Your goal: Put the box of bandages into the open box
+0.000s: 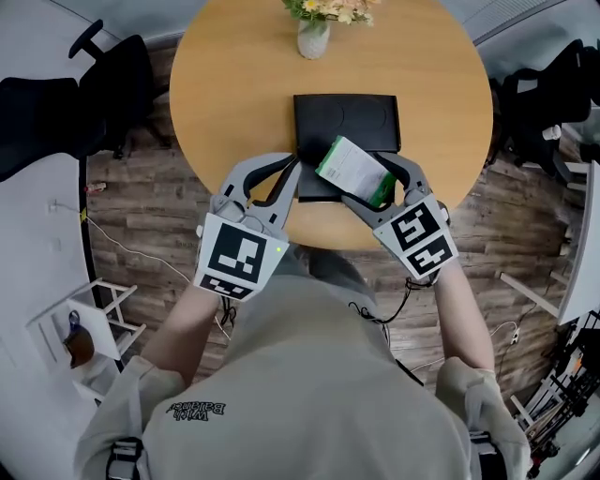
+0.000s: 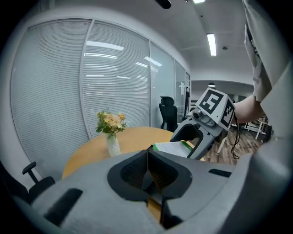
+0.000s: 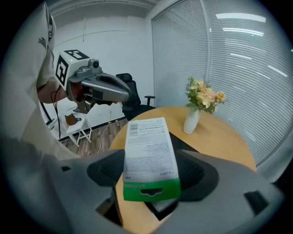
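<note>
The round wooden surface (image 1: 234, 84) fills the upper middle of the head view, with wood-plank floor (image 1: 141, 216) around it. Black office chairs stand off its edge at 9 o'clock (image 1: 112, 84) and at 3 o'clock (image 1: 553, 94). The person stands at the 6 o'clock edge, with both forearms reaching forward.

The open box (image 1: 347, 122) is black and lies flat near the middle of the surface, a little toward 6 o'clock.

The left claw (image 1: 292, 178) sits at the open box's 7 o'clock corner. In the left gripper view its jaws are pressed together with nothing between them. I cannot tell whether the tips touch the box.

The right claw (image 1: 375, 187) is at the open box's 5 o'clock corner, and its jaws are clamped on the box of bandages (image 1: 354, 171). That box is white with fine print and has a green end with a hanging slot. The green end points back toward the claw, and the white end points out toward 11 o'clock. It is held tilted, overlapping the near edge of the open box. Whether it touches the open box cannot be made out.

A white vase (image 1: 313, 37) of pale yellow flowers (image 1: 333, 9) stands at the surface's 12 o'clock edge, well apart from the open box.
</note>
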Demonstrator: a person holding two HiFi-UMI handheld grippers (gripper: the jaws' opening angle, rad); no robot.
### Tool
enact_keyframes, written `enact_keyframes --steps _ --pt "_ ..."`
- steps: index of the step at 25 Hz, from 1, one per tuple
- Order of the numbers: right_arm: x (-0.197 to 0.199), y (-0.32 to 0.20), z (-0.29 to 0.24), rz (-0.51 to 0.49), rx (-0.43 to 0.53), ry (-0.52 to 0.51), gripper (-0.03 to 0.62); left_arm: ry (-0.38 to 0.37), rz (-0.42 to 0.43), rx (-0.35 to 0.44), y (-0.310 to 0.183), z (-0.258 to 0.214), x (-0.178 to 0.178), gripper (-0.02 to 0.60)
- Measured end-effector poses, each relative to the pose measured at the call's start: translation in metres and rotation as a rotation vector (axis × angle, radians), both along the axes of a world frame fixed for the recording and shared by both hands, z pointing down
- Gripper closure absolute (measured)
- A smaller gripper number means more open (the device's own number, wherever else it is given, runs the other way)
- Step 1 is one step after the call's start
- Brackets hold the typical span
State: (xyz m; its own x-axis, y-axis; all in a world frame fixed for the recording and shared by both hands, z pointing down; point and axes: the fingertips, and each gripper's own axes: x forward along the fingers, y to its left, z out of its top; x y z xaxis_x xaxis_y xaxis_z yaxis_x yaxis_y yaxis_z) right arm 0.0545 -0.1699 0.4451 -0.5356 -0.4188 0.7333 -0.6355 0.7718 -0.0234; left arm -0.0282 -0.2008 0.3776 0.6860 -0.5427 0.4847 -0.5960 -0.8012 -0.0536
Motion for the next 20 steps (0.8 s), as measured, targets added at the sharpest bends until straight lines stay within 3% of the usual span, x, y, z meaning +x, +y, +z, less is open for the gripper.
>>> enact_keyframes --steps 12,20 --pt "-0.009 0.007 0.056 -0.152 -0.123 -0.002 0.266 -0.042 -0.081 -0.062 -0.013 0.035 0.003 0.558" --pt "-0.006 0.015 0.094 -0.252 -0.139 0.111 0.266 -0.068 -0.096 -0.135 -0.007 0.071 0.004 0.558"
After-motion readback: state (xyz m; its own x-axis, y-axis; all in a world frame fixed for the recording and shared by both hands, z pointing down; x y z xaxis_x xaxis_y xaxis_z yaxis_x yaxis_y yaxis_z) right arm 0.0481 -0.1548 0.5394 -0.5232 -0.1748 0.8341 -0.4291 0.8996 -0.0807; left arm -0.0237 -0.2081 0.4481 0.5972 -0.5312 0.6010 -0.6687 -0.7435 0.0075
